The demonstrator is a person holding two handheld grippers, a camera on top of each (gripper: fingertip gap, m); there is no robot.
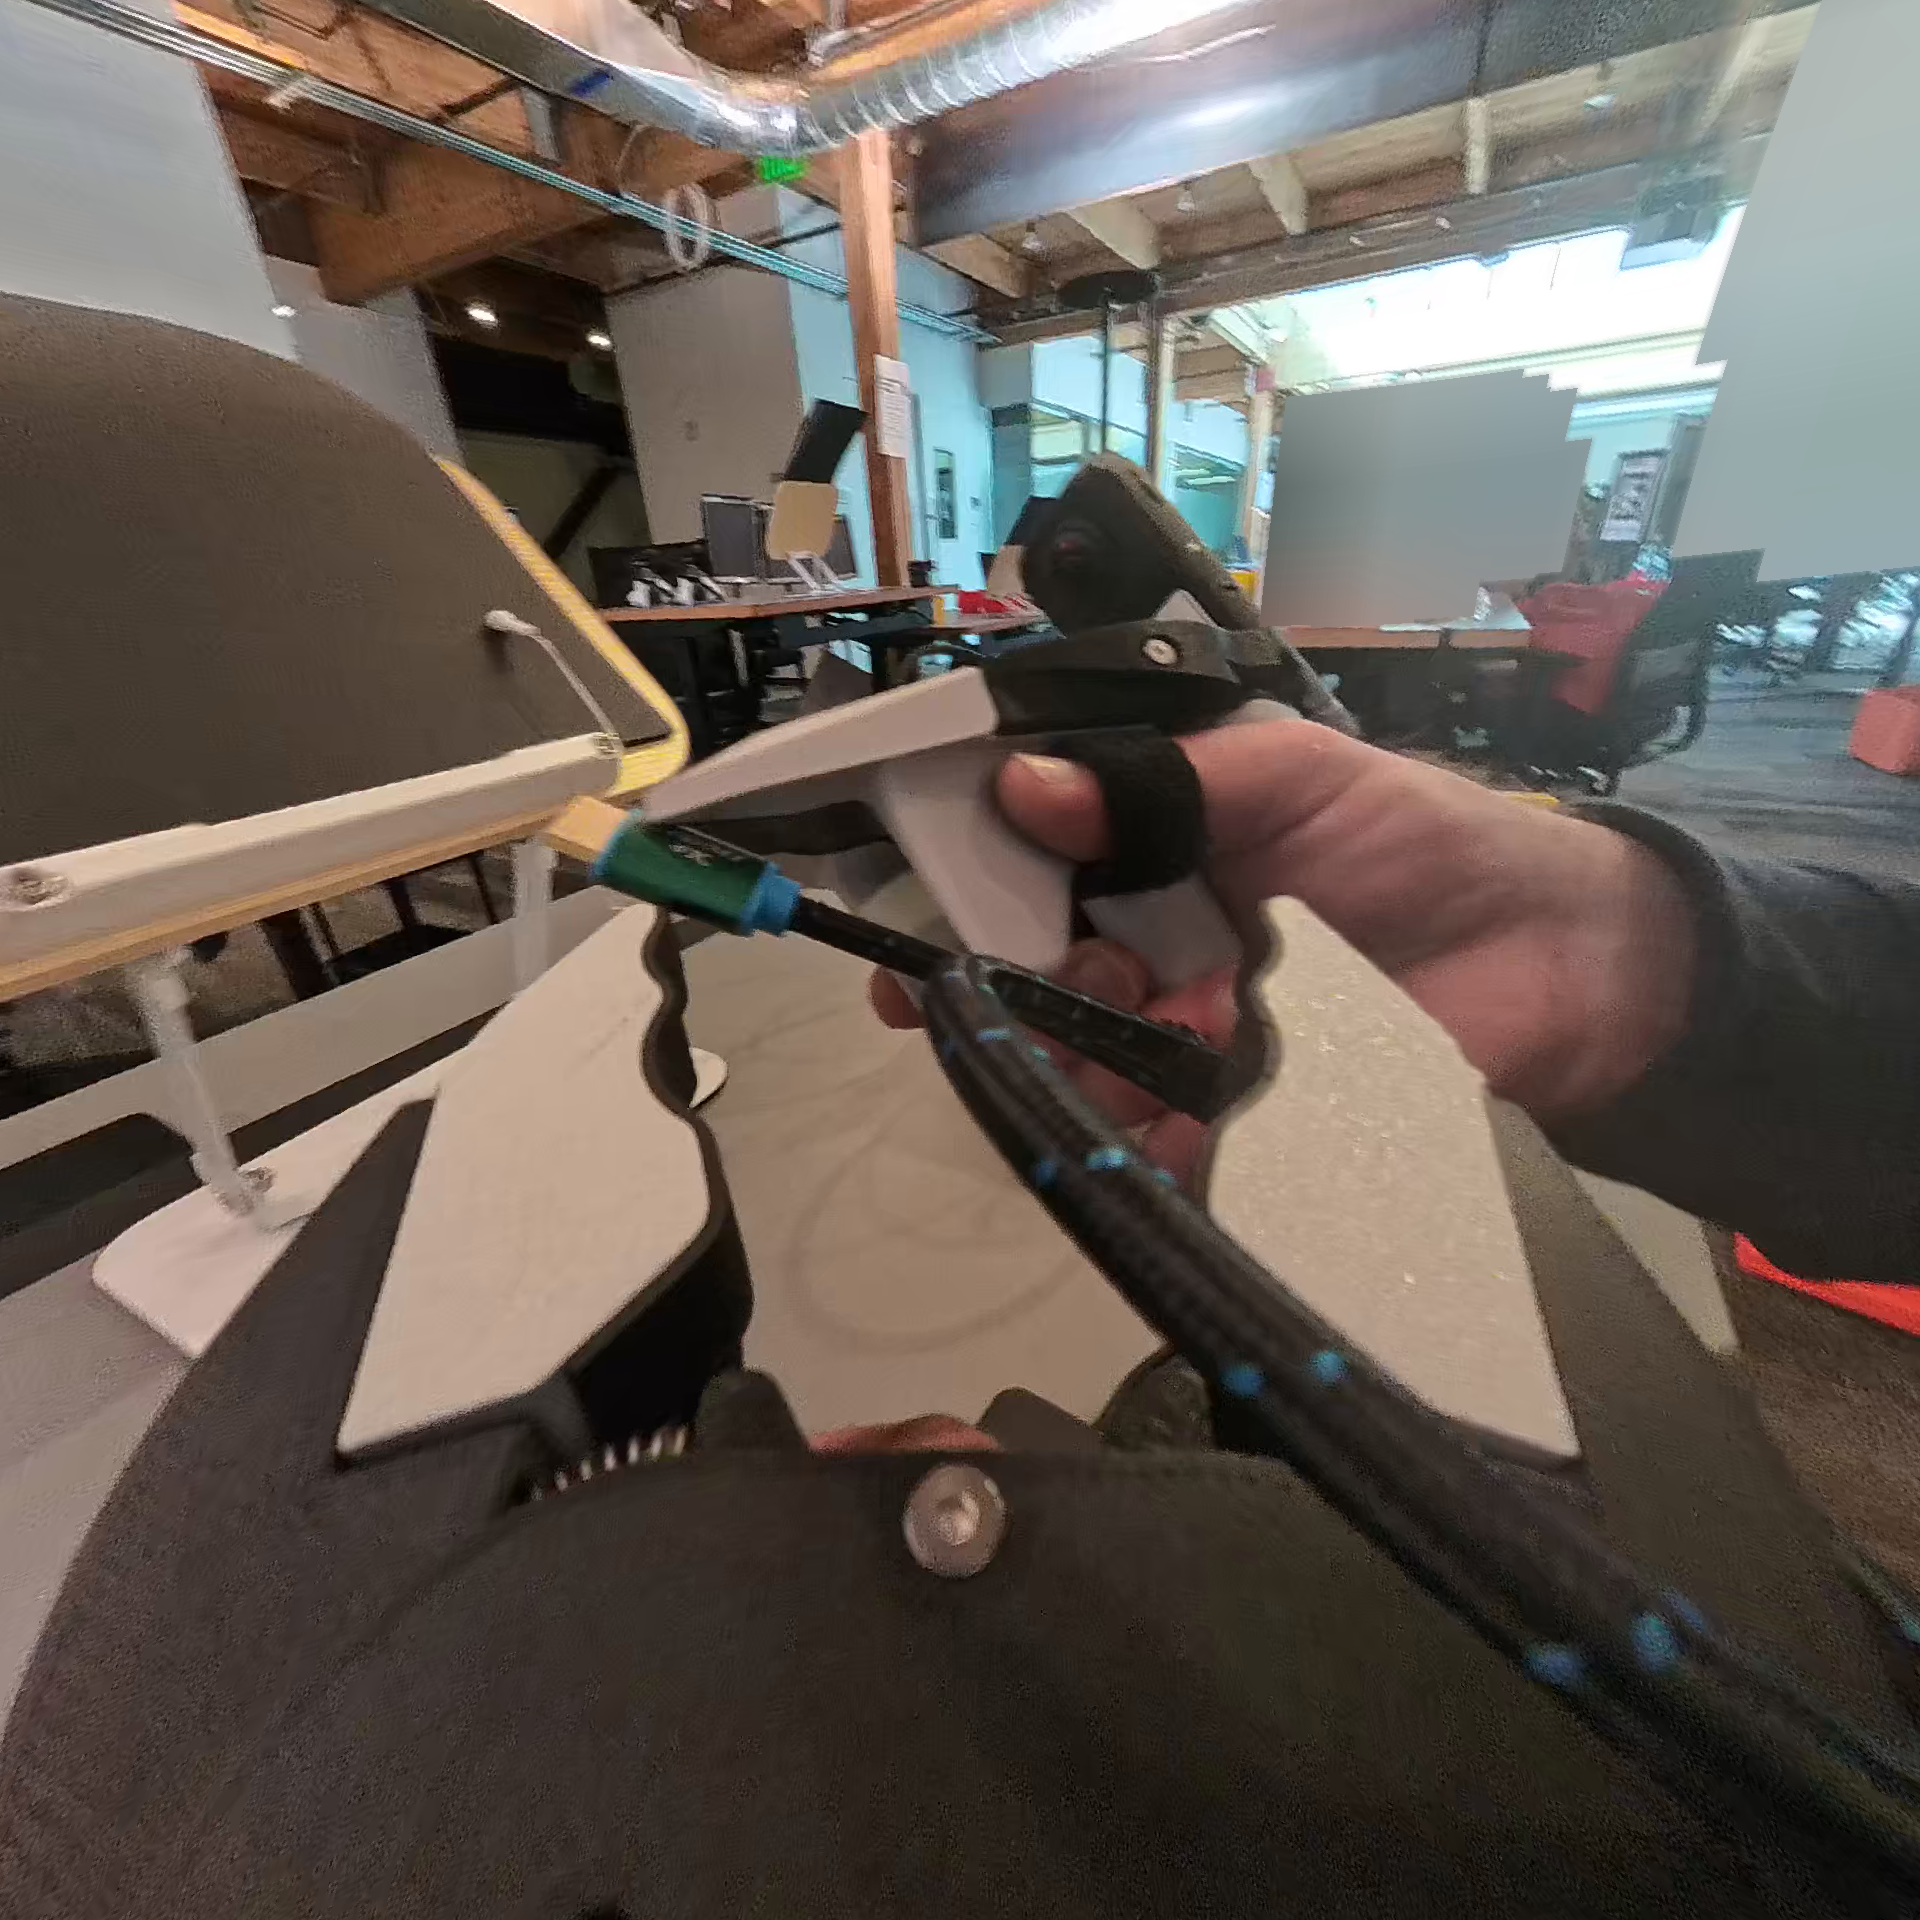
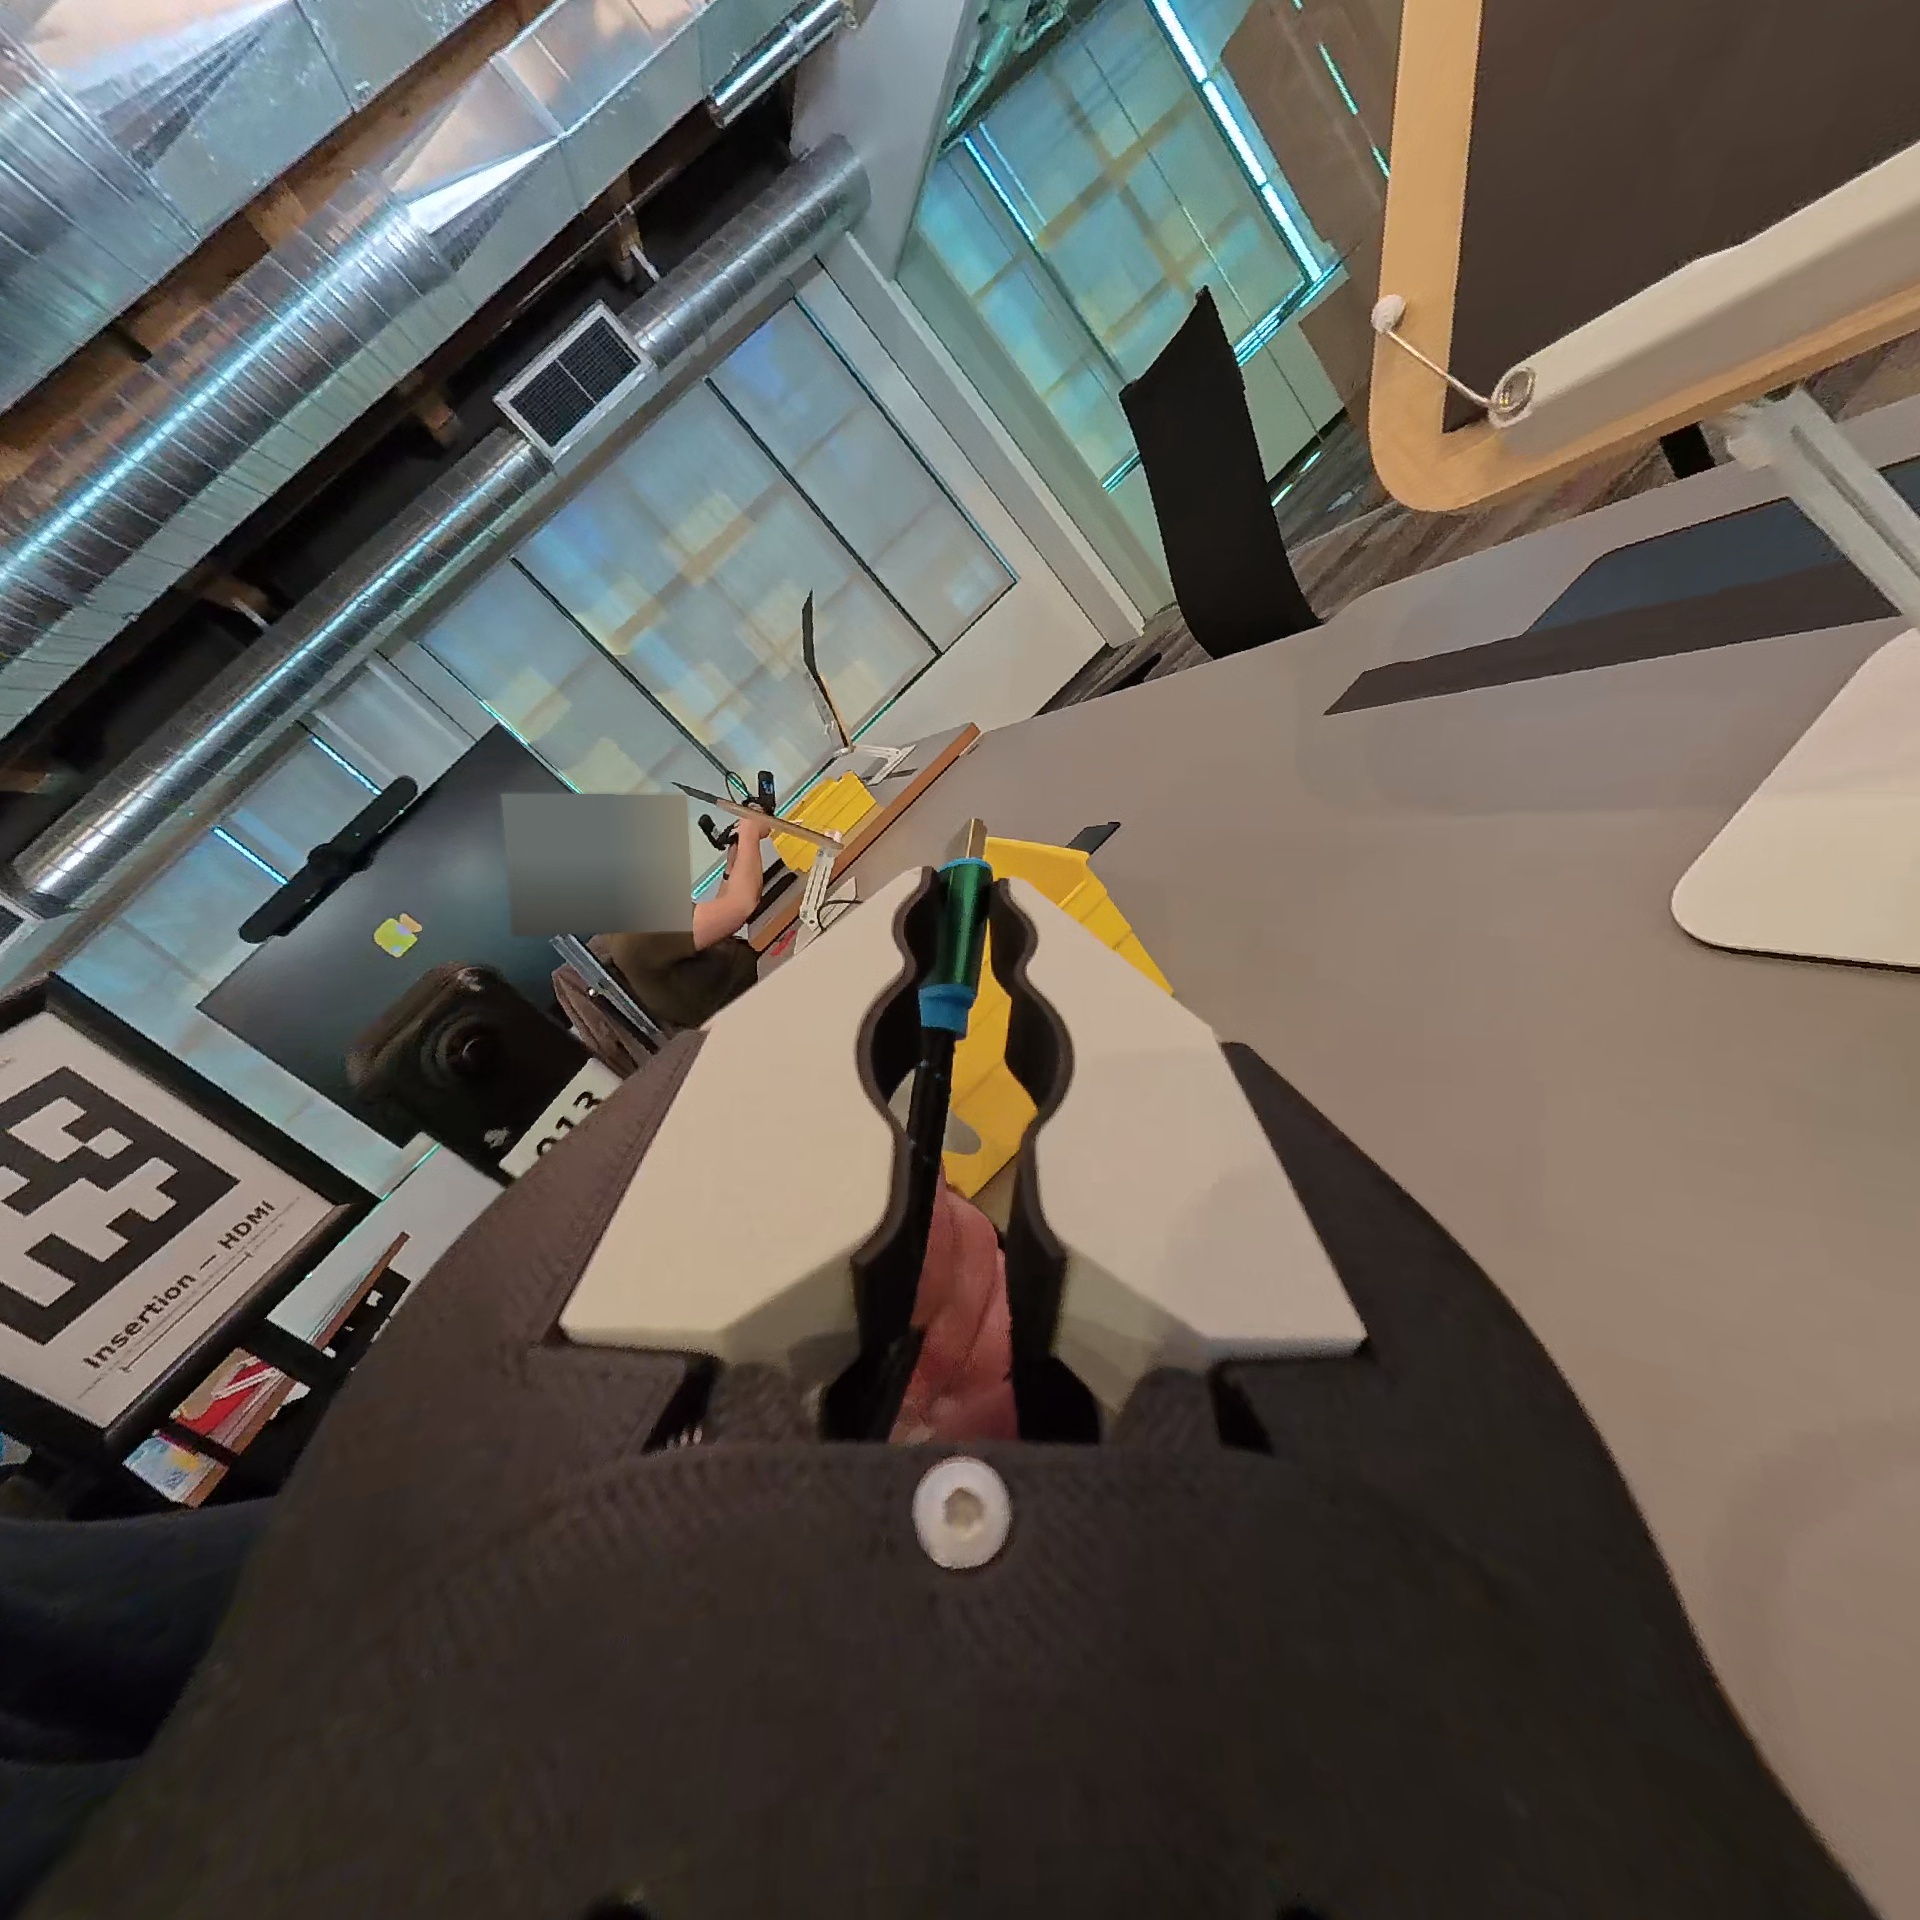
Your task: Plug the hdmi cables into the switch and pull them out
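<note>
Two wrist cameras look out over a grey counter (image 2: 1455,1039) in an open workshop.

In the right wrist view, the right claw (image 2: 961,914) is clamped on an HDMI plug (image 2: 961,935) with a green metal shell and a blue collar. The plug sits upright between the two white fingers (image 2: 790,1122), its gold tip poking out past the fingertips. Its black braided cable (image 2: 925,1122) runs back down the gap between the fingers. Behind the claw, a yellow bin (image 2: 1081,914) sits on the counter.

In the left wrist view, the left claw (image 1: 956,1039) stands wide apart and grips nothing. Between and beyond its fingers appears the right claw, held sideways by a person's hand (image 1: 1403,883) with a black strap over one finger. The same green plug points left, its tip right at the corner of a tilted dark board (image 1: 208,623) with a pale wooden rim. Whether the tip touches the board cannot be told. The cable, flecked with blue, loops back across the left claw's right finger.

The board rests on a white stand (image 1: 177,1278) whose flat base sits on the counter. The switch is not clearly visible in either view.
</note>
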